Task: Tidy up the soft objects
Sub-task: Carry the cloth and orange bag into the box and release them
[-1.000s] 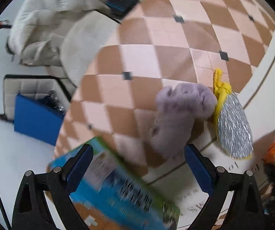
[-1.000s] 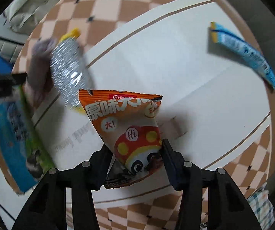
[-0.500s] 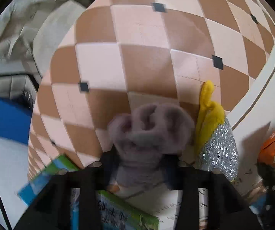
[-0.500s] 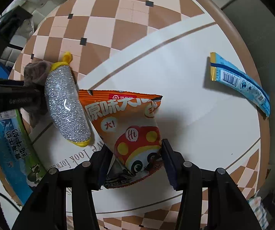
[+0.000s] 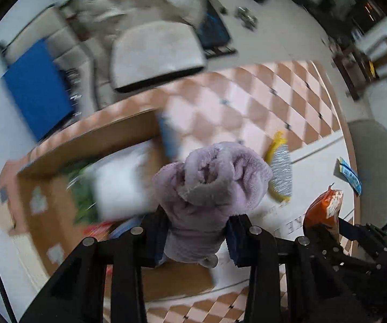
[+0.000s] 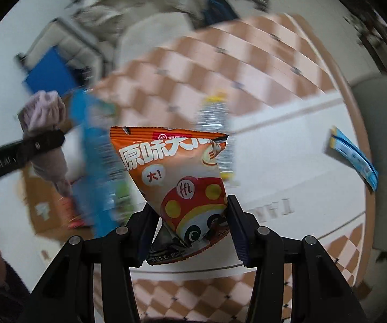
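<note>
Left gripper (image 5: 197, 228) clamped on lilac towel (image 5: 209, 188), directly above cardboard box (image 5: 58, 215); right gripper (image 6: 190, 220) pinching orange snack bag (image 6: 177, 172), farther from box.

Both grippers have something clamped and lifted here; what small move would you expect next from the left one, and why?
Probably carry the fluffy lilac cloth sideways over the open brown cardboard box before releasing. The left gripper is shut on the cloth and holds it clear of the table, with the box just beside and below. The right gripper holds the orange snack bag.
</note>
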### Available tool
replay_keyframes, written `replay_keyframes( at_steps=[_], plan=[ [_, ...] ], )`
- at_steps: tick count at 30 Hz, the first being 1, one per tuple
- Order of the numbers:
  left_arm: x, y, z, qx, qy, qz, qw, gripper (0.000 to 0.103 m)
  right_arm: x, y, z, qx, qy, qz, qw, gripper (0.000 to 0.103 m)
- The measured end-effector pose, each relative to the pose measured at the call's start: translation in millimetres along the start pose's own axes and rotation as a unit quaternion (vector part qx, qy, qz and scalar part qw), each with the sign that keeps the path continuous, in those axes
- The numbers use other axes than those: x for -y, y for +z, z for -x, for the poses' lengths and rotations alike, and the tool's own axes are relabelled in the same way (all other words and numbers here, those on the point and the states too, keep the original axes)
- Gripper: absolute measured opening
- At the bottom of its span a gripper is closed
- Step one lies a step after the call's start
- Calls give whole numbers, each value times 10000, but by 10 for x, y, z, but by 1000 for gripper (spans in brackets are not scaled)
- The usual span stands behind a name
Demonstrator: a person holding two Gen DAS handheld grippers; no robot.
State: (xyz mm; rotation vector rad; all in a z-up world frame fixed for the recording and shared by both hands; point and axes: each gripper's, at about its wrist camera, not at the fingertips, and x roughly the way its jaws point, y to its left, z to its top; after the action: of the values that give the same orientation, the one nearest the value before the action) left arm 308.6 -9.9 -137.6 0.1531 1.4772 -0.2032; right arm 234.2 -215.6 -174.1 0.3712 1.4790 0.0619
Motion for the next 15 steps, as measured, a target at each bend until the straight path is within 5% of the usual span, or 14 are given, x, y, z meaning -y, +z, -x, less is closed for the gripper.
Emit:
replay_keyframes(
  at_steps=[6,15],
  plan=[
    [-1029,-551,247,-10,236,942,9953,34,-998,-237,130,-41,355,776,9963,52],
    [-2012,-1121,-257,-713,361,1813,9802,34,-1732,-336,-551,-502,66,1056,9931,52]
  ],
)
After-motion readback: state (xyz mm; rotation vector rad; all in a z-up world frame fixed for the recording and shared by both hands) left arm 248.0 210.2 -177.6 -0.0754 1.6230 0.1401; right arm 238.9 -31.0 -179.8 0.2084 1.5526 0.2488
